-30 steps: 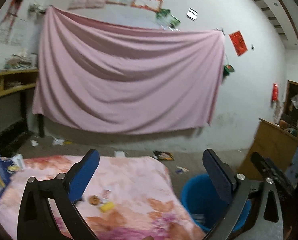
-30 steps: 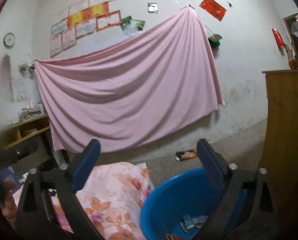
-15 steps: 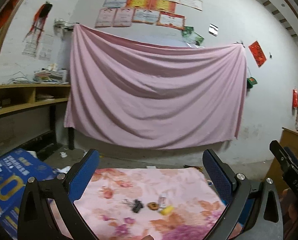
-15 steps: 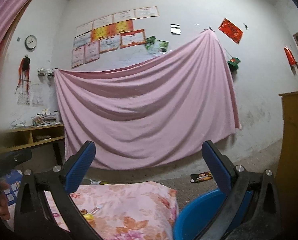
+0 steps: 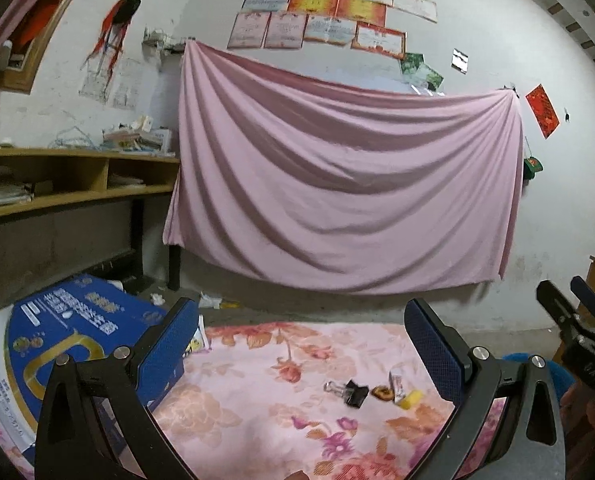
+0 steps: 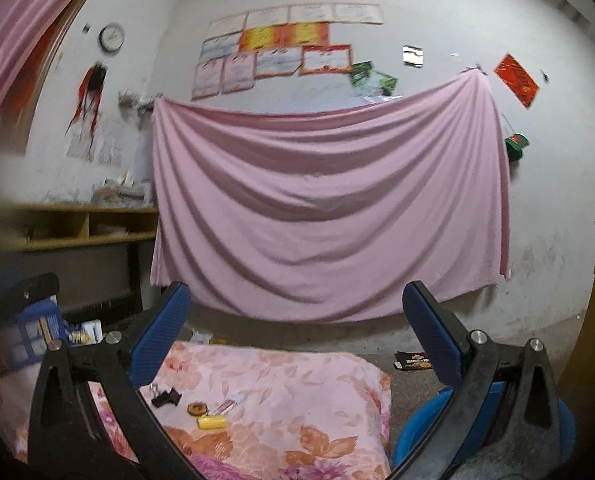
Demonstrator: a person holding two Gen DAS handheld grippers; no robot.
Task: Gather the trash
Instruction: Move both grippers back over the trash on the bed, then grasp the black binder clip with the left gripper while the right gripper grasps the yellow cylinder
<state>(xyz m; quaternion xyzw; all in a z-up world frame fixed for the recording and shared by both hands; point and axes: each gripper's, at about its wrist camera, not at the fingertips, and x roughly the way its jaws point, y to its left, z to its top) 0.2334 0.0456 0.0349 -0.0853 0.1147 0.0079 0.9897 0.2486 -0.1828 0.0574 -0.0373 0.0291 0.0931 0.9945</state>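
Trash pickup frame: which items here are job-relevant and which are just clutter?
Job-relevant:
- yellow scrap
- brown round bit
- small wrapper
- blue bin
- left gripper and right gripper, both open and empty

Just lying about:
- binder clip, arguably not trash
- blue box
- pink sheet
- floral cloth

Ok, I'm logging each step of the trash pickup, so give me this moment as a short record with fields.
surface: floral cloth
items on cloth: black binder clip, brown round piece, small wrapper, yellow piece, clustered together
bin: blue tub, right of the cloth
left tool: open, empty, above the cloth
right tool: open, empty
other: blue box at the cloth's left edge
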